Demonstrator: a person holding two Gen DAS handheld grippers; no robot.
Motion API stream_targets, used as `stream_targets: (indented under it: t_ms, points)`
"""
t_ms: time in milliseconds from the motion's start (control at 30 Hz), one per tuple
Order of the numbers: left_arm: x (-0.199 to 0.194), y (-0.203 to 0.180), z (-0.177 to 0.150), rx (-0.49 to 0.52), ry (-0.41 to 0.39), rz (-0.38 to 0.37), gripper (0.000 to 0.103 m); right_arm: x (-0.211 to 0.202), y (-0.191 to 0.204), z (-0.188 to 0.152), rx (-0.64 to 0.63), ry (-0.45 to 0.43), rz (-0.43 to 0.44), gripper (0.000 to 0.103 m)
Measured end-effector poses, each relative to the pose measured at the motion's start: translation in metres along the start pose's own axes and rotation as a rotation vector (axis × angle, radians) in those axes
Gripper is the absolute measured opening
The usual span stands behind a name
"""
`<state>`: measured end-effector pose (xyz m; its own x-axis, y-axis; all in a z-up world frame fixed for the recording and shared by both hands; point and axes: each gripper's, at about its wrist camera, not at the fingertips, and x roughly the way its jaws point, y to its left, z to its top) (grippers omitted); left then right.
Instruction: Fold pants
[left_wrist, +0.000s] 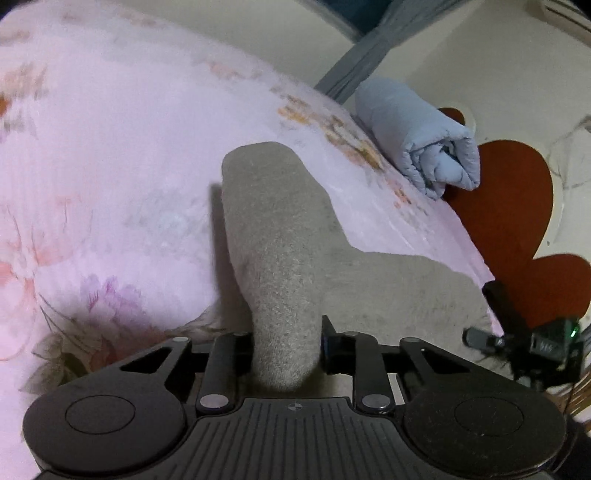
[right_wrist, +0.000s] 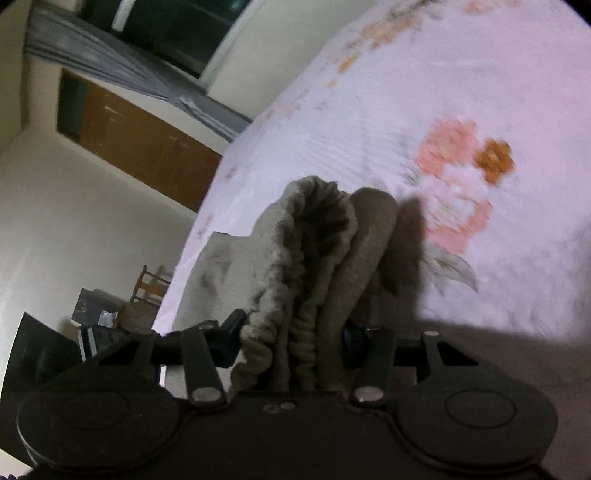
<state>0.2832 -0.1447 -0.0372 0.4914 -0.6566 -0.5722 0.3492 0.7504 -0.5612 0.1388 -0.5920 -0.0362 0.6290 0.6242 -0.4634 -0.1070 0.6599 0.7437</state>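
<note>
Pants (left_wrist: 280, 258) are lying near the bed's (left_wrist: 110, 147) edge; your left gripper (left_wrist: 286, 347) and right gripper (right_wrist: 291, 339) are each pinching them.

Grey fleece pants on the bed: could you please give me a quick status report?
Left gripper shut on grey fleece pants, leg end. Right gripper shut on bunched elastic waistband. Rolled pale blue quilt lies clear at the pink floral bedsheet edge.

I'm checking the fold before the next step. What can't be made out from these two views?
- Left wrist view: the pants run into the left gripper; the gripped edge is hidden behind the fingers.
- Right wrist view: the waistband is bunched in the right gripper, hiding the layers.
- Both views: the bedsheet print is blurred.
</note>
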Motion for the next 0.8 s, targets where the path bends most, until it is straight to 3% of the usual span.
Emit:
stream_targets:
  t_ms: [167, 400, 800]
  points:
    - [-0.033, -0.029, 0.017, 0.114, -0.052, 0.019, 0.024, -0.015, 0.039, 0.015, -0.103, -0.005, 0.009, 0.041]
    - [-0.062, -0.040, 0.044, 0.170, -0.116, 0.023, 0.024, -0.020, 0.078, 0.042, -0.192, -0.028, 0.020, 0.041]
    - [-0.033, -0.007, 0.085, 0.155, -0.113, 0.066, 0.024, 0.041, 0.069, 0.082, -0.192, 0.000, 0.019, 0.041]
